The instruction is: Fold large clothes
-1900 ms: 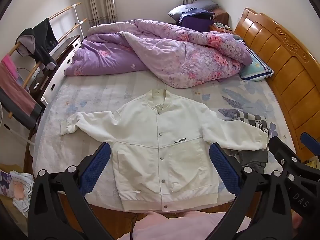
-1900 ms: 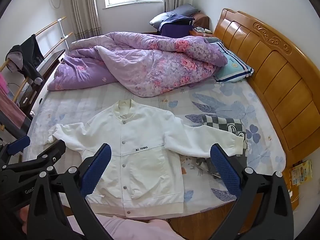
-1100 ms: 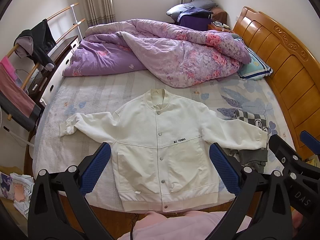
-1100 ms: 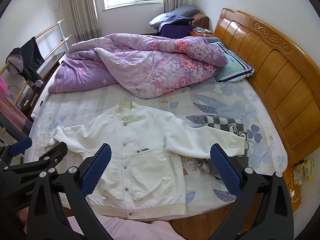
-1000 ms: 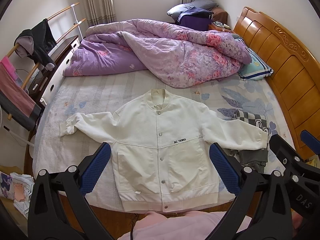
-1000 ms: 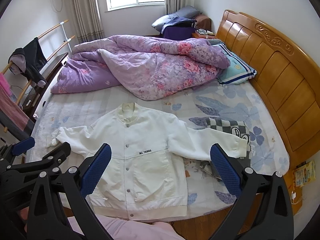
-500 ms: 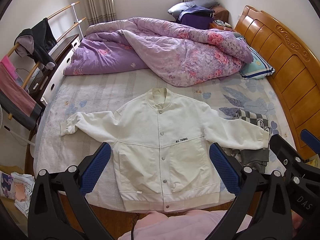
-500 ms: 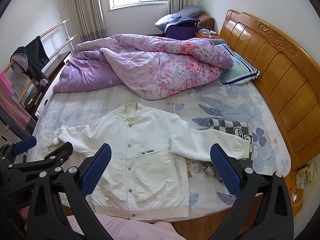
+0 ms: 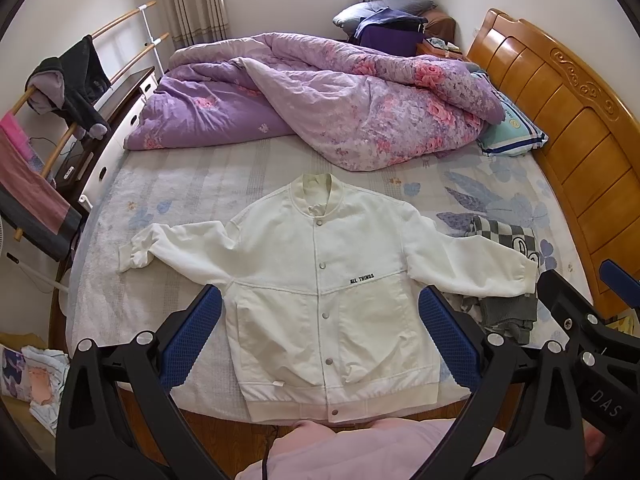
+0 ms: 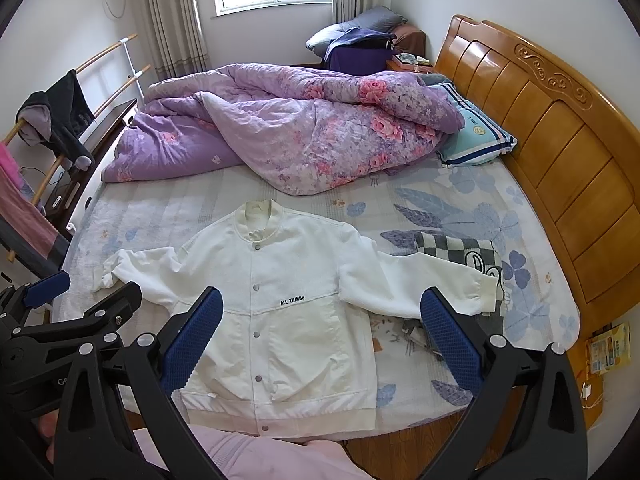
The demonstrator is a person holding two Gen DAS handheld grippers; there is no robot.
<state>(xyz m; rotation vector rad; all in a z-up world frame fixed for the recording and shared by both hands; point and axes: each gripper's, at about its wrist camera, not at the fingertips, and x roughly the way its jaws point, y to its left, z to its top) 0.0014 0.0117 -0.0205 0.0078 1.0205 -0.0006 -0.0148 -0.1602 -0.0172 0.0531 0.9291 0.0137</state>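
Observation:
A white snap-button jacket (image 9: 320, 280) (image 10: 280, 304) lies front up on the bed, sleeves spread out to both sides, its hem at the near edge of the mattress. Its right-hand cuff rests on a pile of dark clothes (image 9: 504, 312). My left gripper (image 9: 320, 328) hangs open high above the jacket's lower half, holding nothing. Just as high, my right gripper (image 10: 320, 328) is open and empty over the jacket's right side. Each gripper shows at the edge of the other's view.
A rumpled purple floral quilt (image 9: 320, 92) fills the far half of the bed. A checkered garment (image 10: 460, 252) lies beside the right sleeve. The wooden headboard (image 9: 560, 128) runs along the right, a clothes rack (image 9: 60, 120) along the left. The person's pink sleeve (image 9: 360, 452) is below.
Both grippers have drifted slightly, so the jacket sits a little further right in the right wrist view. The jacket itself has not moved and both grippers stay open.

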